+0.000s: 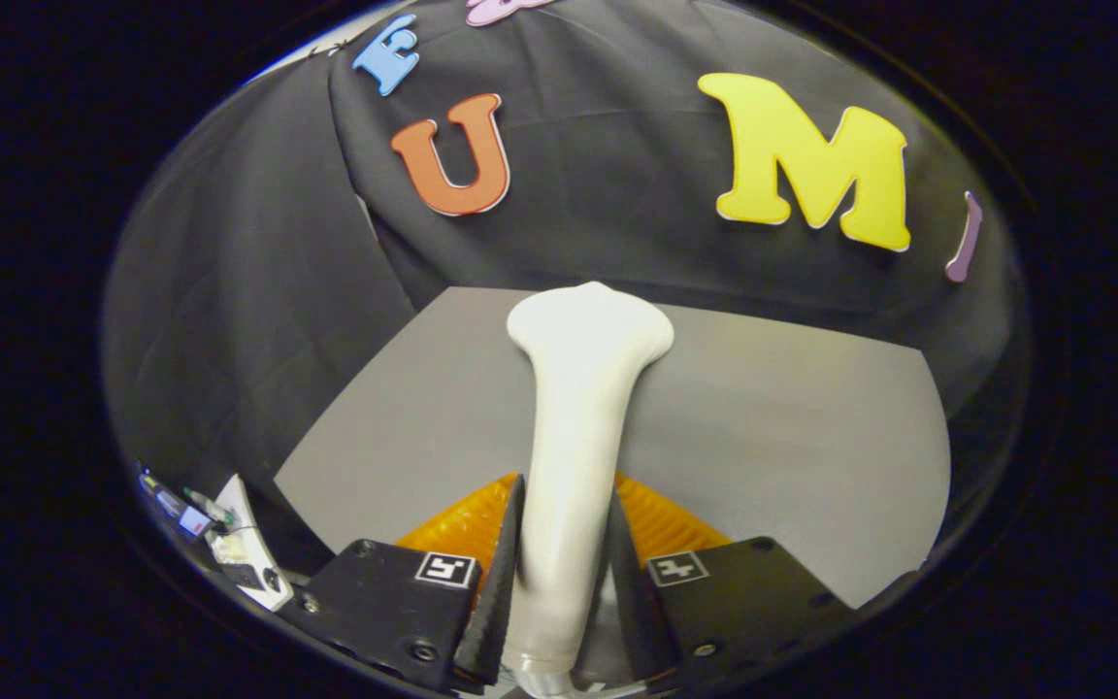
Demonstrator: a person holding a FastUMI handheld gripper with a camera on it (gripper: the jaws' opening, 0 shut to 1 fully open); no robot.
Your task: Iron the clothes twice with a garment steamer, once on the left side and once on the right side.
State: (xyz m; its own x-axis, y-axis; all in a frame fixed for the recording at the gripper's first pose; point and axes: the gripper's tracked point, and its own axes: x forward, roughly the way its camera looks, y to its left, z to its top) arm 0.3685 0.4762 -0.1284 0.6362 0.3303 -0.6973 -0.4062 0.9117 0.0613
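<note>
A white garment steamer (574,427) stands up between my fingers, its slim handle running forward and widening into a flat head at the far end. My gripper (564,544) is shut on the handle, with both black fingers (506,563) pressing on its sides. The steamer head hangs above a grey table surface (792,437). An orange ribbed piece (462,519) shows just behind the fingers on both sides of the handle, low over the table. I cannot tell what the orange piece is.
The black cloth wall rises beyond the table's far edge and wraps round on the left. Off the table's near left corner lie a white device (248,558) and some small cabled parts (185,510).
</note>
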